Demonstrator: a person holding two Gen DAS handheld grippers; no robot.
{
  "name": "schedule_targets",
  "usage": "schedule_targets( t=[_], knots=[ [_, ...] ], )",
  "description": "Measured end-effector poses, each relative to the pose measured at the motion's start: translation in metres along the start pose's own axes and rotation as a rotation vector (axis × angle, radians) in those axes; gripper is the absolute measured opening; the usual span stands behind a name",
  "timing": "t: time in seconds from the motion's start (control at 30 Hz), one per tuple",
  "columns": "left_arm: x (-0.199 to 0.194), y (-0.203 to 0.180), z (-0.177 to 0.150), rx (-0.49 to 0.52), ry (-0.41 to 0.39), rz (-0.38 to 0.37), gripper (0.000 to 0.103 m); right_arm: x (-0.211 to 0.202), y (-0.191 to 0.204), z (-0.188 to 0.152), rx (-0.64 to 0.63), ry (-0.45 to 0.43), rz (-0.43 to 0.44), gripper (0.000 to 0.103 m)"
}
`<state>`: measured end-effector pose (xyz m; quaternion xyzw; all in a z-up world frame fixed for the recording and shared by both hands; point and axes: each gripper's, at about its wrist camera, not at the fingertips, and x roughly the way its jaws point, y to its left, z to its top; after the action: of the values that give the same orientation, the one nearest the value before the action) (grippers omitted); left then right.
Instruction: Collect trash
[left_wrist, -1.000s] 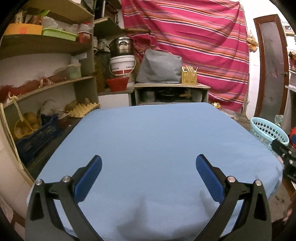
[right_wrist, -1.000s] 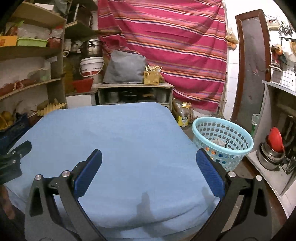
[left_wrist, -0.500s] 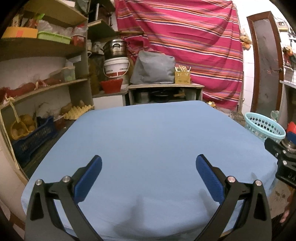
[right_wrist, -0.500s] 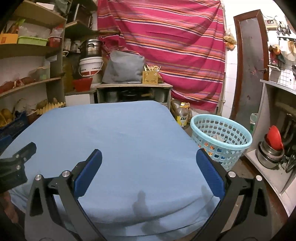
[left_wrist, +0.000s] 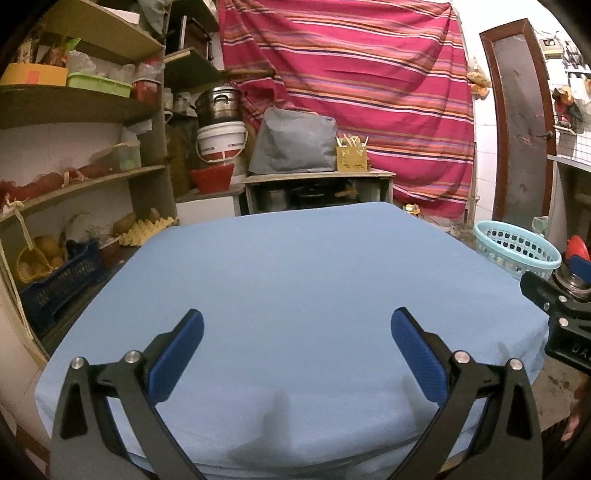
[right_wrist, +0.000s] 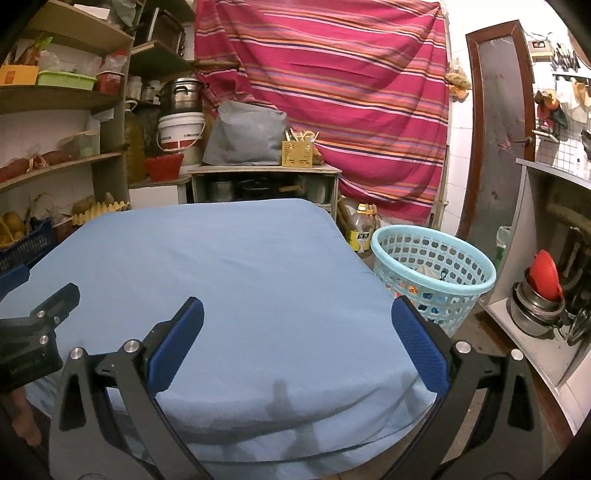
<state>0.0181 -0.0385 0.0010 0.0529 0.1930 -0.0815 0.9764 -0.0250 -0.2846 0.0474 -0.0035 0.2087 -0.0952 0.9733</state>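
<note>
Two grippers hang over the near edge of the blue-covered surface (left_wrist: 295, 280), and neither carries anything. The left gripper (left_wrist: 297, 341) has its fingers spread wide apart over bare cloth, with nothing between or ahead of them; no trash shows anywhere on the cover in either view. The right gripper (right_wrist: 297, 341) is likewise spread wide and unloaded. Beyond and to the right of its right finger (right_wrist: 419, 343) stands the light blue basket (right_wrist: 436, 273) on the floor just beside the surface, with some paper and coloured scraps showing inside. My reading is that the collecting is probably finished or close to it. To do this step well, sweep both cameras along the edges and the floor by the basket before stopping, keeping the fingers spread and clear of the cloth so it does not snag.
</note>
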Motion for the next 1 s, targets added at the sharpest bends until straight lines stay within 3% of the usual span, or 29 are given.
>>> schedule_targets(
  t=[1.0],
  knots=[
    [0.0003,0.0021,-0.0001,-0.031,-0.008,0.019,0.099,-0.003,0.0035,-0.0008,-0.003,-0.015,0.005,0.099]
  ],
)
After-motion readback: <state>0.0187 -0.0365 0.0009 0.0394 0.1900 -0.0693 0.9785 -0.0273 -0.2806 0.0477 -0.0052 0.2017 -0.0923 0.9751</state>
